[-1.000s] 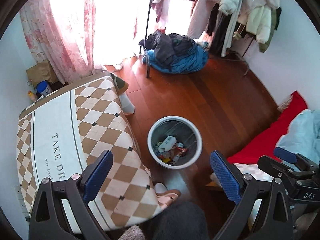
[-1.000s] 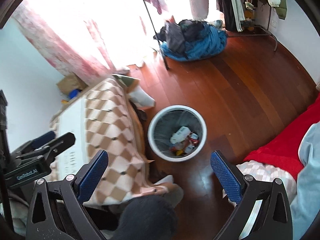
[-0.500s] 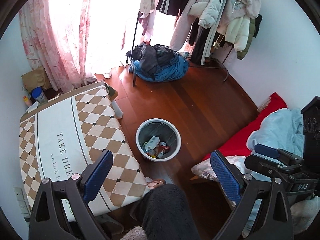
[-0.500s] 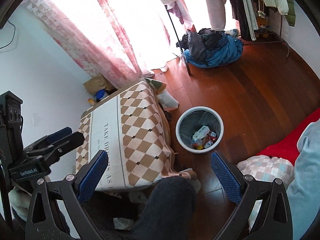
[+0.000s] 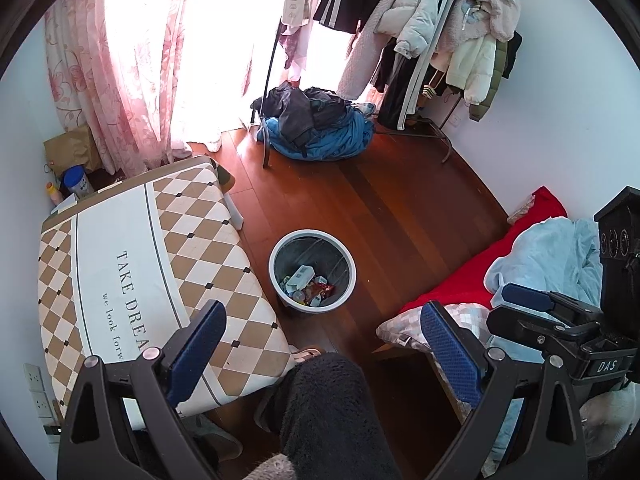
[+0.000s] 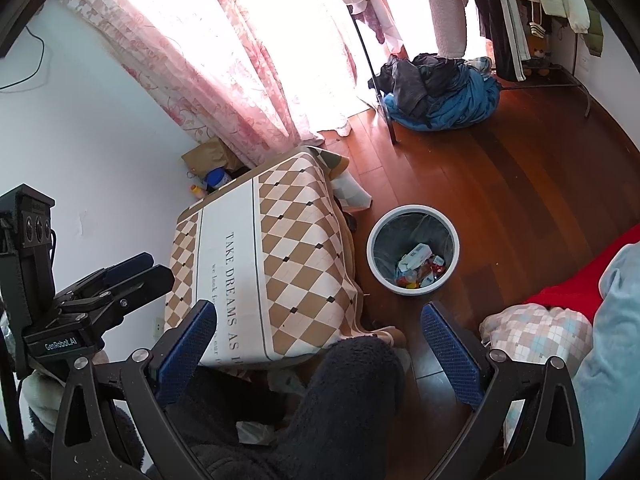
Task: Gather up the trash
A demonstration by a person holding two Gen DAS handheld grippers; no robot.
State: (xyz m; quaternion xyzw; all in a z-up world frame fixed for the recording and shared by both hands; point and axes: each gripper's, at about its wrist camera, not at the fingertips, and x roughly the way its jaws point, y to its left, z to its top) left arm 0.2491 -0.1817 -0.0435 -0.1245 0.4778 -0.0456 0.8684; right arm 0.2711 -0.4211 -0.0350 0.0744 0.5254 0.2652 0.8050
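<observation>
A round grey-rimmed waste bin [image 5: 312, 274] stands on the wooden floor beside the table; it also shows in the right wrist view [image 6: 412, 255]. Several wrappers and a small white box [image 5: 302, 275] lie inside it. My left gripper [image 5: 322, 338] is open and empty, held high above the floor and well back from the bin. My right gripper [image 6: 320, 338] is open and empty too, equally high. Each gripper shows at the edge of the other's view. A crumpled white scrap [image 6: 256, 432] lies low by the person's dark fleece leg.
A low table with a brown-and-white diamond cloth [image 5: 132, 264] stands left of the bin. A bed with red sheet [image 5: 516, 248] and pale blue blanket is on the right. A pile of clothes [image 5: 316, 128] and a loaded garment rack [image 5: 432, 40] stand by the curtained window.
Both grippers have risen and drawn back from the bin, which looks smaller and farther. More of the table, bed and clothes rack has come into view. Both stay open and empty.
</observation>
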